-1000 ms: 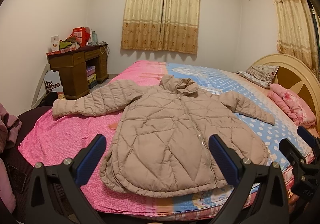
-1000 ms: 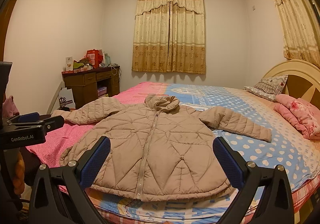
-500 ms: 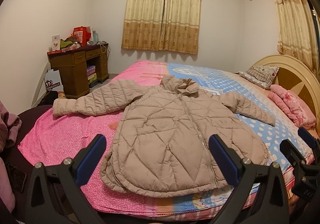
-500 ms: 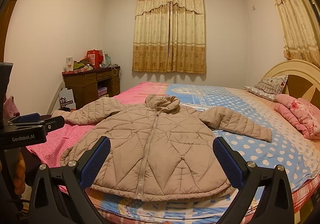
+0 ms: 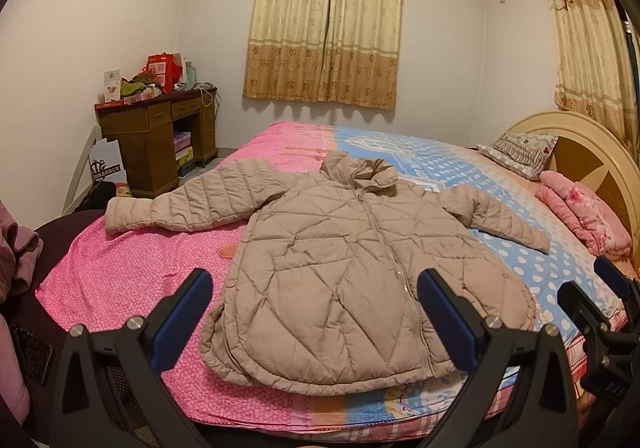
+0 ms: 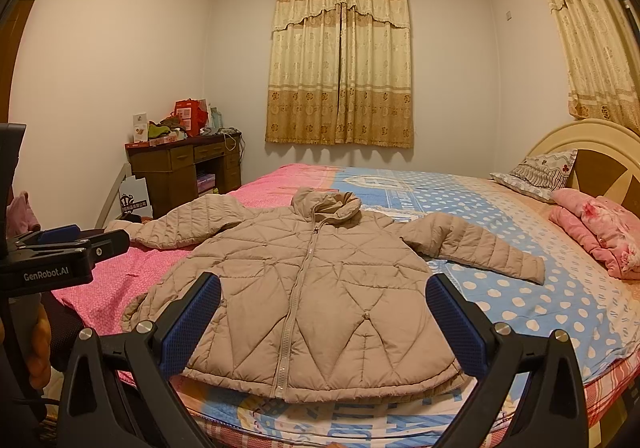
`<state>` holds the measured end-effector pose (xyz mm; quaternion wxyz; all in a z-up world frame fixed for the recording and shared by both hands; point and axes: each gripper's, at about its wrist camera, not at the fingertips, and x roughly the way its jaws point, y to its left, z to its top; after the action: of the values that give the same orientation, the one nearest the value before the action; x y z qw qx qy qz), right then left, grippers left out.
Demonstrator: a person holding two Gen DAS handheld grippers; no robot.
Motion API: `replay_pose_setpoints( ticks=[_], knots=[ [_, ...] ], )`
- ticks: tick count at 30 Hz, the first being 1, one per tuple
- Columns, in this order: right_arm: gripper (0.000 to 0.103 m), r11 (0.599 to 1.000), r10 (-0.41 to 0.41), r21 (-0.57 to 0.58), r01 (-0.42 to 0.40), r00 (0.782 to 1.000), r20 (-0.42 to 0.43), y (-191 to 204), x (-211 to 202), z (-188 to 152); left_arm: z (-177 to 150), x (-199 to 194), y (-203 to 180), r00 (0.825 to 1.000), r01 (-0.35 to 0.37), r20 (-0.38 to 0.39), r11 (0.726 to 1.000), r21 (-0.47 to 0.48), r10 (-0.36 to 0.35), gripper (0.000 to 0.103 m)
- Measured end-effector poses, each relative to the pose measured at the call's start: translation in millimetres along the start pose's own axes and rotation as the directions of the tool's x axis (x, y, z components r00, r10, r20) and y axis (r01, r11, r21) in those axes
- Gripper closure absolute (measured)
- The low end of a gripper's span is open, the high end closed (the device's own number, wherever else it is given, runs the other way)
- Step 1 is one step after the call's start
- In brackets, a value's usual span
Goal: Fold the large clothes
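**Jacket laid flat, both grippers waiting**

A bed (image 6: 540,312) in pink and blue sheets fills the lower frame. The quilted jacket (image 6: 320,300) lies centre, zipped, sleeves spread, apparently ready for folding. Left gripper (image 5: 316,324) and right gripper (image 6: 324,328) hover at the near hem, jaws spread wide, holding nothing.

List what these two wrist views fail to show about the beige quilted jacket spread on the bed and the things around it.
- Beige quilted jacket: its back and lining are hidden in both views, since it lies front up on the bed.
- Jacket hem corners: partly covered by the left gripper fingers in the left view and by the right gripper in the right view.
- Clutter on the brown wooden desk: too small to identify.
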<state>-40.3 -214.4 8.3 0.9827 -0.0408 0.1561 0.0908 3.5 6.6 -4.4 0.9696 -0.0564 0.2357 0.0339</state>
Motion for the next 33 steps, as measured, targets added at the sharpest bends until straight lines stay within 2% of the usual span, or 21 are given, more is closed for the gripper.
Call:
replay_pose_setpoints(
  ticks=[28,30,33],
  knots=[
    [0.001,1.000,0.008,0.001,-0.008,1.000,0.000,6.8,-2.5,1.0,0.1,-0.4,1.4,1.000,0.001,0.002,1.000,-0.001,-0.001,0.000],
    [0.001,1.000,0.009,0.019,-0.009,1.000,0.015,5.7,-3.3,1.2,0.0,-0.5,1.3,1.000,0.005,0.002,1.000,0.001,-0.005,0.000],
    [0.001,0.995,0.077,0.055,-0.082,0.993,0.089,-2.1,-1.6,-2.7,1.8,0.8,0.6,1.000,0.027,0.009,1.000,0.006,-0.027,0.000]
  ],
)
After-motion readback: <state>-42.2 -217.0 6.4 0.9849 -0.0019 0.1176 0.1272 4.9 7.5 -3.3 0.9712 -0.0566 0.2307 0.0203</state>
